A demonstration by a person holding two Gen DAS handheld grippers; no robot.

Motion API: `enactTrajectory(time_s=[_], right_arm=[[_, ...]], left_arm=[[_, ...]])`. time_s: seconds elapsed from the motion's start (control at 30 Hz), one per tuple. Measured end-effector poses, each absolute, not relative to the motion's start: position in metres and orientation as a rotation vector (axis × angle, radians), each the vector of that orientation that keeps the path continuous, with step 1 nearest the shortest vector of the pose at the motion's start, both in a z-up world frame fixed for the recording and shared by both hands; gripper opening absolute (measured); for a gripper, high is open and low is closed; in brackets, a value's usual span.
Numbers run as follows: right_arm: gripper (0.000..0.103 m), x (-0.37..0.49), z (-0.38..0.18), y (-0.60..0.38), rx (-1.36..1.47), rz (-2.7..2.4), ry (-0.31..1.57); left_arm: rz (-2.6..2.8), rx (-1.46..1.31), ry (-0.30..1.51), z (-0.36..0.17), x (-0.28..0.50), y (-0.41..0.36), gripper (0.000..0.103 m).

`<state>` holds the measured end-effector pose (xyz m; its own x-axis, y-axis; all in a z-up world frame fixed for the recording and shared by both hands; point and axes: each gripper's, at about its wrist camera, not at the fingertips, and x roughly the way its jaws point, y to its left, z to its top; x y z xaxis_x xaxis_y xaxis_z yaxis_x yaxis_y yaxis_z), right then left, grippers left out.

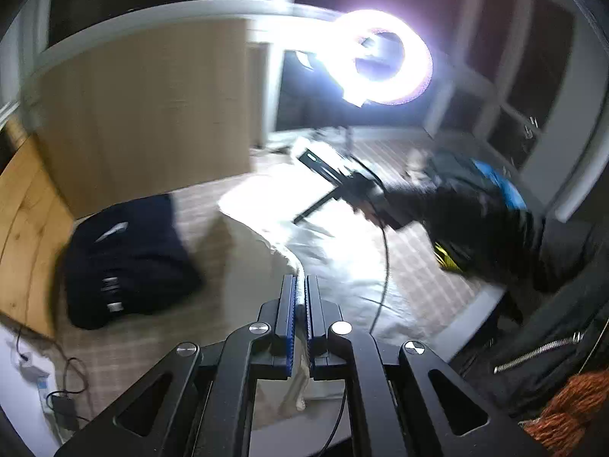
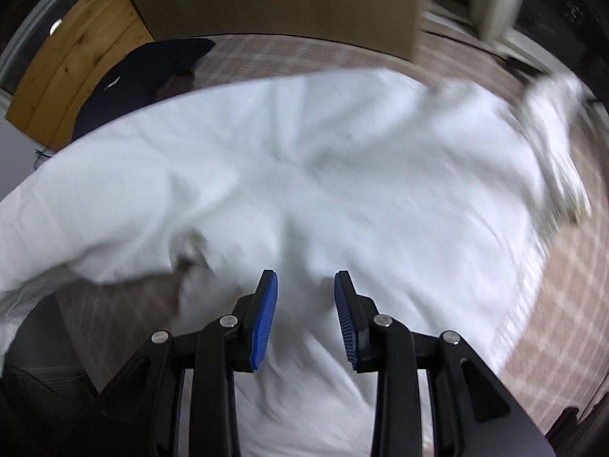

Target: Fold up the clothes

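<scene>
White shirt (image 2: pixel 304 160): spread flat, long axis nine to three, at twelve o'clock from your right gripper (image 2: pixel 305 297), released; your left gripper (image 1: pixel 300 297) pinches its edge.

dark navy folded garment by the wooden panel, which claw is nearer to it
Left. The left claw, shut on the white cloth's edge, is just right of the dark navy folded garment. The right claw, open over the cloth, has the garment far across it.
</scene>
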<state>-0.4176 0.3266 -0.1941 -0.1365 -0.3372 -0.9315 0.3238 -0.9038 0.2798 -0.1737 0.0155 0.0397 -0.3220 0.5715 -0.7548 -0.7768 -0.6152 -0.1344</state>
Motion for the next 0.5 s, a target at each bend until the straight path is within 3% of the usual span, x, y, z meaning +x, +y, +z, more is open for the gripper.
enactTrajectory(time_s=[0.2, 0.33, 0.5], right_arm=[[0.031, -0.404, -0.172, 0.401, 1.635, -2.053, -0.195], [0.033, -0.41, -0.168, 0.419, 1.621, -2.011, -0.288], [0.047, -0.412, -0.181, 0.41, 1.62, -1.938, -0.363]], left_arm=[[1.819, -1.095, 0.464, -0.024, -0.102, 0.113, 0.004], [1.7, -1.263, 0.623, -0.108, -0.077, 0.147, 0.006], [1.673, -1.432, 0.548, -0.151, -0.074, 0.137, 0.006]])
